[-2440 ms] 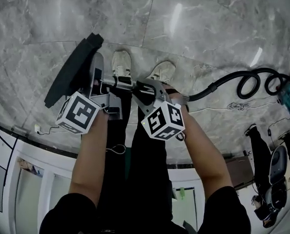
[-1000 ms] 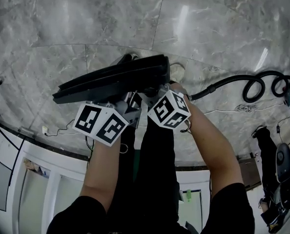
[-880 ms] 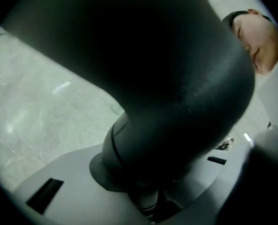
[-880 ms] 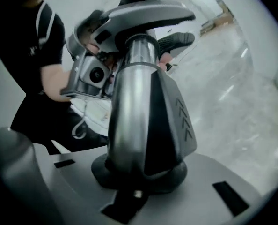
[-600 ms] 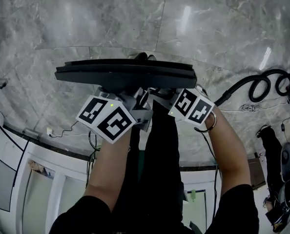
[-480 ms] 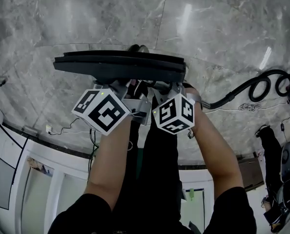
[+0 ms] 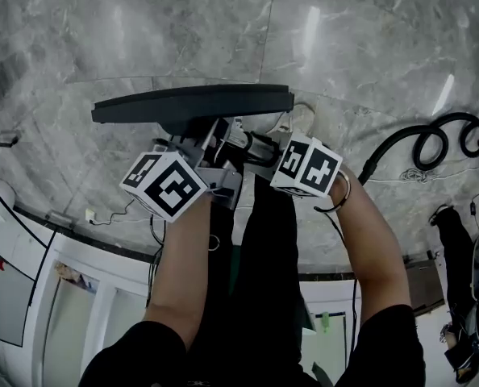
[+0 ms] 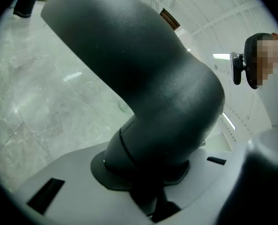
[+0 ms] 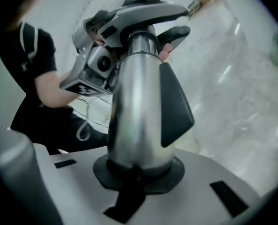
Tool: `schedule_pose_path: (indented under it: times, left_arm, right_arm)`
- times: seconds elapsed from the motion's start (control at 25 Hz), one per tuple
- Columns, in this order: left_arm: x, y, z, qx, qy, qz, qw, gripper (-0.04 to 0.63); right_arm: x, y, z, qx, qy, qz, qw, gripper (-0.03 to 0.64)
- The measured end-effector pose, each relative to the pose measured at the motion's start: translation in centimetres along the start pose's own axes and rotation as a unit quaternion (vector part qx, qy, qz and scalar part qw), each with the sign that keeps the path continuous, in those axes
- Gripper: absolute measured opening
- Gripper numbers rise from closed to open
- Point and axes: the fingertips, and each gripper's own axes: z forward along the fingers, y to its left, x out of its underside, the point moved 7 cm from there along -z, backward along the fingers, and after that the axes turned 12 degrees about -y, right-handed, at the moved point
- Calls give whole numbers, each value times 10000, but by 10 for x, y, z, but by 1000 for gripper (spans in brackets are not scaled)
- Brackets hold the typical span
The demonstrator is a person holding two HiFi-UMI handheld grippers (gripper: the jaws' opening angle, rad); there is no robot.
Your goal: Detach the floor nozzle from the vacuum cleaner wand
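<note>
Left gripper (image 7: pixel 206 147) clamps the floor nozzle neck (image 8: pixel 143 88). Right gripper (image 7: pixel 254 145), jaws just closing, grips the wand (image 9: pixel 134 107) beside it. Next, likely: pull apart.

I'm looking down on a floor (image 7: pixel 183 31) of grey veined marble slabs with thin joints, glossy enough to carry streaks of ceiling light. At the right a black hose (image 7: pixel 394 133) lies on it, curling into 2 loops, with a thin pale cord (image 7: pixel 417 173) bunched just beside it. At the lower left a thin dark cable (image 7: pixel 114 214) runs to a small white plug (image 7: pixel 90 214). A pale shoe (image 7: pixel 302 118) stands on the slabs near the middle
</note>
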Motion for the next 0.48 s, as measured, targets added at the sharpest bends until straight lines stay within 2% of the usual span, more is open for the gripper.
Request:
schedule_pose_path:
  times: [0.04,0.08,0.12,0.16,0.2,0.24,0.28,0.36,0.4,0.44,0.48]
  left_arm:
    - [-4,-2,2,17,-55,82,10000,102]
    - [-8,-5,4,40,-126,179,9998,101]
    - [-13,-9,6,54,-197,274,9994,101]
    - [-17,-12,7,48,-250,350,9991,101]
    - [-19,-13,7,18,-270,396,9988,101]
    - [-20,-13,5,-37,-245,415,9988,101]
    - [-18,-12,2,-100,-174,416,9989,101]
    - [-8,-13,-4,-81,8,341,9994,103]
    - [-4,-16,-7,65,54,247,9997,103]
    - [-4,-19,-11,286,-8,124,9995,102]
    - [-16,-19,-18,498,-281,3,9984,101]
  right_arm:
    - [-4,-4,-1,788,-77,-321,9963,58]
    - [-8,-8,-1,1713,-162,-693,9826,58]
    - [-12,-12,-2,2577,-239,-1031,9604,58]
    - [-15,-15,-2,3207,-296,-1278,9381,58]
    - [-16,-17,-3,3489,-323,-1407,9260,58]
    - [-15,-16,-2,3370,-319,-1403,9304,58]
    - [-12,-12,-1,2879,-288,-1270,9488,57]
    - [-3,0,-1,1241,-193,-725,9894,57]
    - [2,7,-4,323,-144,-372,9987,58]
    - [7,15,-8,-535,-86,8,9985,57]
    - [17,21,-15,-1190,1,387,9921,57]
